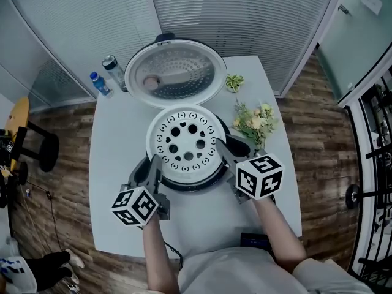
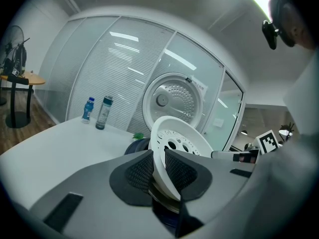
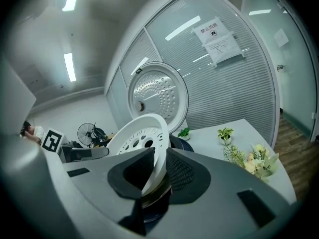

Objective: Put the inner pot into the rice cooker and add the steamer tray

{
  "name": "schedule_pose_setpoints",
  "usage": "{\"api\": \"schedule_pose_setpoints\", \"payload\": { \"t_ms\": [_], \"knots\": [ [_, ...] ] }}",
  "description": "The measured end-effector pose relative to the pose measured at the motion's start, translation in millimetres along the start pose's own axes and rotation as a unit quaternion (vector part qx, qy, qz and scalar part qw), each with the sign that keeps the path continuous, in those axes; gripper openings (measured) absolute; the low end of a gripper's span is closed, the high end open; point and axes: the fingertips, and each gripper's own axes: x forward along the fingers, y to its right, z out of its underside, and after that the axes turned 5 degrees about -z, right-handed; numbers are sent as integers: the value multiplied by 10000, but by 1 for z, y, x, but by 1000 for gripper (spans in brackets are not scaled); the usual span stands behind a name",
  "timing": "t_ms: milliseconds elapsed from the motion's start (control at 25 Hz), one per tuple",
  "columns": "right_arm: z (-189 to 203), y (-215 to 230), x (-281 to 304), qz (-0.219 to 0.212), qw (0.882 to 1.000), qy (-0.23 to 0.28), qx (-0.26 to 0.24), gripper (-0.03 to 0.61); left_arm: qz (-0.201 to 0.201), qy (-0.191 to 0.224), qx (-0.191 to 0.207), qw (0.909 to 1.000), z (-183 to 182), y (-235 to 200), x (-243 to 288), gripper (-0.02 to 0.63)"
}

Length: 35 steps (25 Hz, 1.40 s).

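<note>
Fingers of the left gripper are pressed onto the near-left rim of the steamer tray, one pad on each face of the rim wall. Right gripper: same pinch, on the near-right rim. Neither pair is spread; white plastic fills each gap

Position, head view: the tray lies over the mouth of the rice cooker, perforated face up, roughly centred. The dark cooker body shows only as a crescent at the tray's near edge. The lid stands open on the far side, out of the tray's way

Inner pot: a dull metal rim shows just beneath the tray in both gripper views. Judged to be the pot, already in the cooker. Cannot tell whether the tray rests on it or hangs just above

Why held so: a grip on two opposite sides should keep a wide, shallow tray level, so it can settle evenly. A single pinch would likely let it tip. Both grippers come in from the near side, away from the lid

Bystanders on the white table: two bottles far left, a small potted plant far right, and a flower bunch just right of the cooker, near the right gripper

Step judged: final seating of the tray; letting go not yet done
</note>
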Motion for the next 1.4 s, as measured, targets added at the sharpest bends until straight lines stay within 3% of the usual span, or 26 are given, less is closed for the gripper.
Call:
{"api": "schedule_pose_setpoints", "payload": {
  "t_ms": [400, 680, 1400],
  "knots": [
    [3, 2, 6, 73, 9985, -212, -495, 89, -122, -72, 113, 9998, 6, -4, 4, 83],
    [2, 4, 8, 182, 9952, -407, -868, 104, -299, -202, 417, 9985, 7, -2, 7, 86],
    [6, 13, 17, 550, 9859, -589, -1468, 120, -527, -346, 733, 9953, 10, -4, 15, 106]
  ]
}}
